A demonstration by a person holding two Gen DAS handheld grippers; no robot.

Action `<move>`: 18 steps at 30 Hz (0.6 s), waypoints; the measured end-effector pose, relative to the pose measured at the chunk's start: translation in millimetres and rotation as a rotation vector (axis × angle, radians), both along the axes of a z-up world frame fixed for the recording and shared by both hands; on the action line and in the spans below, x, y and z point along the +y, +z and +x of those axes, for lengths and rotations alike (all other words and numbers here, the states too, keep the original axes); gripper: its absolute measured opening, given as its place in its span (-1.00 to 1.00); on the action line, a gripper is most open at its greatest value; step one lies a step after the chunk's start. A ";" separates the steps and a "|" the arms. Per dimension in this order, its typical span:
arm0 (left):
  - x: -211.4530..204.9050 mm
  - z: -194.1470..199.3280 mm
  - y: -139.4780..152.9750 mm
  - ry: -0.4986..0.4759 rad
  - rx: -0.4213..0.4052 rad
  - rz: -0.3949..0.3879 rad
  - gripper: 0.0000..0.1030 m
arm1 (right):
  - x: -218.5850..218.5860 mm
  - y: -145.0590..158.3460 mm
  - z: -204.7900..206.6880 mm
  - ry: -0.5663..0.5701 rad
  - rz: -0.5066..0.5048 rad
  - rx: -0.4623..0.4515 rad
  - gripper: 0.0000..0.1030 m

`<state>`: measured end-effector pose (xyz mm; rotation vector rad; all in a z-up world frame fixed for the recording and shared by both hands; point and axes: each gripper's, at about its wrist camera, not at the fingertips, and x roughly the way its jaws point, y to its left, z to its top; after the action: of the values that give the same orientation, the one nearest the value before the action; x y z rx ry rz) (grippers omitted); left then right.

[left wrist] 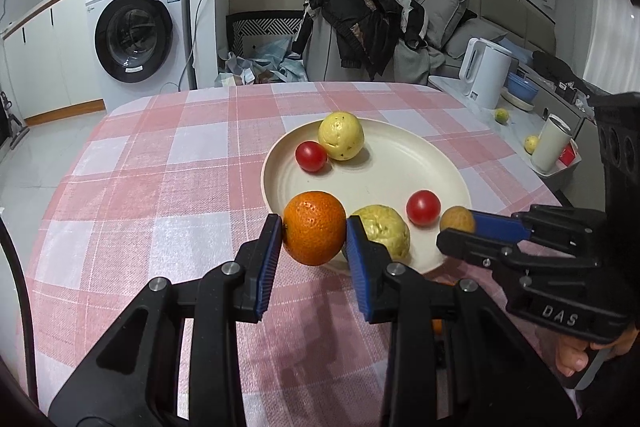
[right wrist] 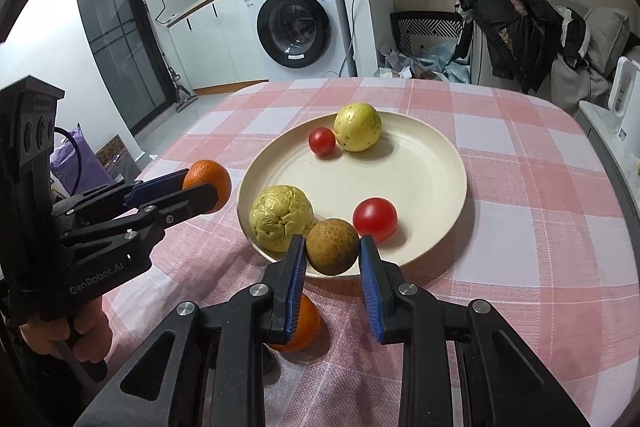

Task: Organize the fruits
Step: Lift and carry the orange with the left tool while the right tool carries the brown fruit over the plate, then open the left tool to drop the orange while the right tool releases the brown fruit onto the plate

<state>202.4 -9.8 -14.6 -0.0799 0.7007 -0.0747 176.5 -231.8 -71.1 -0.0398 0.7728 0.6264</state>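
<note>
On the pink checked tablecloth (left wrist: 160, 187) sits a big round cream plate (left wrist: 400, 163). Inside the plate there are four fruits. At the far side a smooth yellow fruit (left wrist: 341, 135) rests with a small red tomato (left wrist: 311, 156) right beside it, so close they seem to touch. At the near side sits a wrinkly yellow fruit (right wrist: 281, 217), and a second red tomato (right wrist: 375, 219) lies a little way off from it. The left gripper (left wrist: 315, 233) has its two blue pads pressed on an orange (left wrist: 314, 233), one pad on each side, and holds it at the near left rim of the plate. In the right wrist view the orange looks to be just outside the rim. The right gripper (right wrist: 333, 247) squeezes a small round brown fruit (right wrist: 333, 247) the same way, over the near edge of the plate. Another orange (right wrist: 302, 327) lies on the cloth under the right gripper, but the black fingers cover most of it. In the left wrist view the left gripper hides part of the wrinkly yellow fruit. A person's hand (right wrist: 72, 335) holds the left gripper's handle, and only some of it shows. Far back stands a washing machine (left wrist: 136, 27).
</note>
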 end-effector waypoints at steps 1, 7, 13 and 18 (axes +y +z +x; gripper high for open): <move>-0.7 2.8 -0.8 0.000 0.002 0.004 -0.42 | 0.8 -1.1 1.2 -0.001 -0.001 0.004 -0.46; -4.3 15.0 -5.8 -0.003 0.014 0.013 -0.43 | 6.0 -3.7 4.1 0.003 -0.003 0.012 -0.46; -5.9 23.3 -12.6 -0.002 0.033 0.032 -0.42 | 11.1 -6.6 6.5 0.012 -0.013 0.016 -0.46; -5.4 28.8 -15.1 -0.002 0.043 0.028 -0.42 | 10.5 -9.2 10.0 0.009 -0.015 0.030 -0.46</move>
<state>231.2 -15.2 -29.7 -0.0539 0.7447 -0.0656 186.5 -221.3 -80.3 -0.0479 0.8064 0.6308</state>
